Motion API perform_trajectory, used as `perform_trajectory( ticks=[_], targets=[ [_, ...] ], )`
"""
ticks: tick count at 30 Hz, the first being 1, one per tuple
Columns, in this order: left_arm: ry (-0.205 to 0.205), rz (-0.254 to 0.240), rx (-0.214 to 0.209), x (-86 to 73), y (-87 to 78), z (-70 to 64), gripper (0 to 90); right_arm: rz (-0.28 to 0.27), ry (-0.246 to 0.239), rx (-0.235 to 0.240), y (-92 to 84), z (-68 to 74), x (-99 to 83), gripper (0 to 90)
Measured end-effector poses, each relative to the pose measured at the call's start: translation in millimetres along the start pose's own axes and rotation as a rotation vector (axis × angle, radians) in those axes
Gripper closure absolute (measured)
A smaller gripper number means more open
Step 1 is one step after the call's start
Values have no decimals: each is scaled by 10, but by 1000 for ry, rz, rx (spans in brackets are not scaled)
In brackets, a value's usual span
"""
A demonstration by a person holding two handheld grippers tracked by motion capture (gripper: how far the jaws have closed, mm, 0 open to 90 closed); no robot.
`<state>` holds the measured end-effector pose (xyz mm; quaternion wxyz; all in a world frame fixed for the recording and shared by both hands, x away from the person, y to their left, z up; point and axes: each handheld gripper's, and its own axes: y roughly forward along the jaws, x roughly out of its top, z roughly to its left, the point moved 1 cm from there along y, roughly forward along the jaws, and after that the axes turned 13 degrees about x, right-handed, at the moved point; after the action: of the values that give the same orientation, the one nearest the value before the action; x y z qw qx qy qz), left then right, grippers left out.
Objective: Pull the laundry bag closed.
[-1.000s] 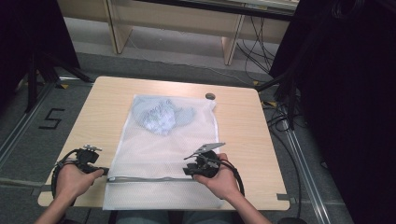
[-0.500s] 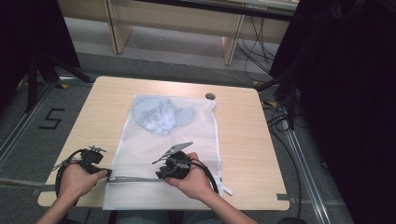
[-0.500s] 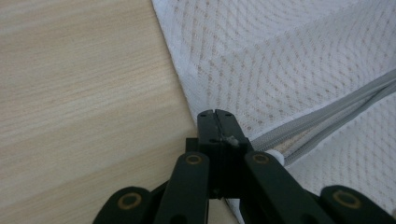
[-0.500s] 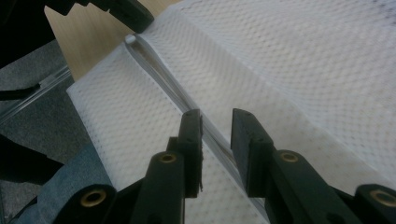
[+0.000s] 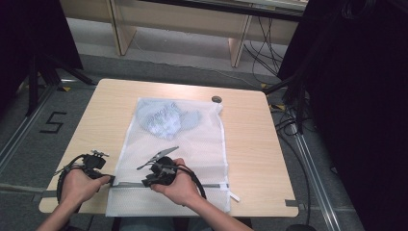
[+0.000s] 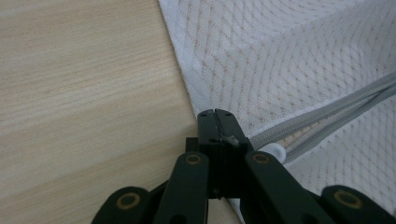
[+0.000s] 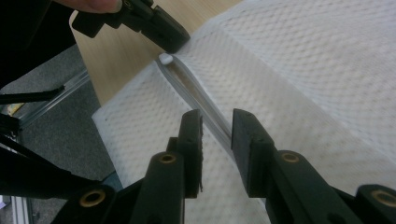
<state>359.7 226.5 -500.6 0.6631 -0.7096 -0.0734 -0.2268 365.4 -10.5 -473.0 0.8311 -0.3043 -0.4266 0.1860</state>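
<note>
Both claws work along the near edge of the table [image 5: 250, 144]. Left gripper [image 5: 111, 180], at seven o'clock on the tabletop, has its jaws pressed together on the left end of the mesh bag [image 5: 197, 144], just beside the white zipper stop [image 6: 273, 151]. Right gripper [image 5: 144, 184], just to its right at six o'clock, has its jaws apart, straddling the grey zipper [image 7: 205, 109] without pinching it; they have just been opening a little. Inside the mesh bag, toward twelve o'clock, lies a crumpled blue-grey garment [image 5: 166, 118]. At one o'clock beyond the bag sits a small dark round object [image 5: 216, 99].
</note>
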Motion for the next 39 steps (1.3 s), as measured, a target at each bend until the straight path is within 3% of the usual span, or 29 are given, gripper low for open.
perform_trajectory(
  ticks=[1, 4, 7, 14, 25, 29, 35, 39],
  targets=[
    [9, 15, -3, 3, -9, 13, 893, -1, -1, 4, 45, 8, 24, 734],
    [-22, 4, 0, 2, 2, 7, 893, 1, 1, 14, 125, 29, 78, 729],
    [4, 19, 8, 3, -11, 9, 893, 17, 12, 26, 218, 61, 151, 722],
    [3, 23, 18, -5, -36, 1, 893, 25, 21, 48, 385, 93, 221, 716],
    [10, 17, 0, -2, -48, -21, 892, 42, 34, 61, 511, 127, 283, 713],
    [5, 21, 0, -4, -32, -31, 893, 47, 18, 56, 550, 125, 303, 711],
    [14, 30, 4, -3, -20, -45, 896, 55, 38, 62, 631, 147, 333, 720],
    [12, 33, 2, -1, -16, -43, 897, 74, 14, 55, 668, 120, 350, 723]
  ],
)
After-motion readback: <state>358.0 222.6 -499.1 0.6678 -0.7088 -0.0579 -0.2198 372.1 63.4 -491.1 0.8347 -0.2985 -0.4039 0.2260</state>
